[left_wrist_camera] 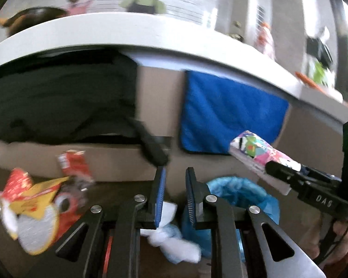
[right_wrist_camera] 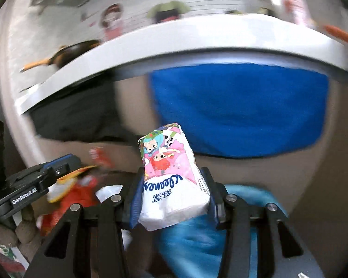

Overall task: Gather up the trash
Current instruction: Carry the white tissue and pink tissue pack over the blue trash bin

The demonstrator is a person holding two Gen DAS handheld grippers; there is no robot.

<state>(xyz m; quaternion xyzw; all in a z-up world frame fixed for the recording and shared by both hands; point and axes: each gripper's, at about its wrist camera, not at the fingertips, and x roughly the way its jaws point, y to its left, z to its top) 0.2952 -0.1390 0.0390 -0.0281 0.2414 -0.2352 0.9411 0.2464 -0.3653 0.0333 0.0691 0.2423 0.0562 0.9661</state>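
Directly below your right gripper (right_wrist_camera: 174, 192), clamped on the tissue pack (right_wrist_camera: 171, 178) pointing forward, sits the blue-lined bin (right_wrist_camera: 197, 238); your left gripper (left_wrist_camera: 175, 197) stands narrowly parted, empty.

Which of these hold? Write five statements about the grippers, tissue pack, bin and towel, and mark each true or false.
1. The right gripper holds the tissue pack. True.
2. The left gripper holds a wrapper. False: nothing sits between its fingers.
3. The bin has a blue liner. True.
4. The towel is red. False: it is blue.
5. The pack is already in the bin. False: it is clamped in the gripper above it.
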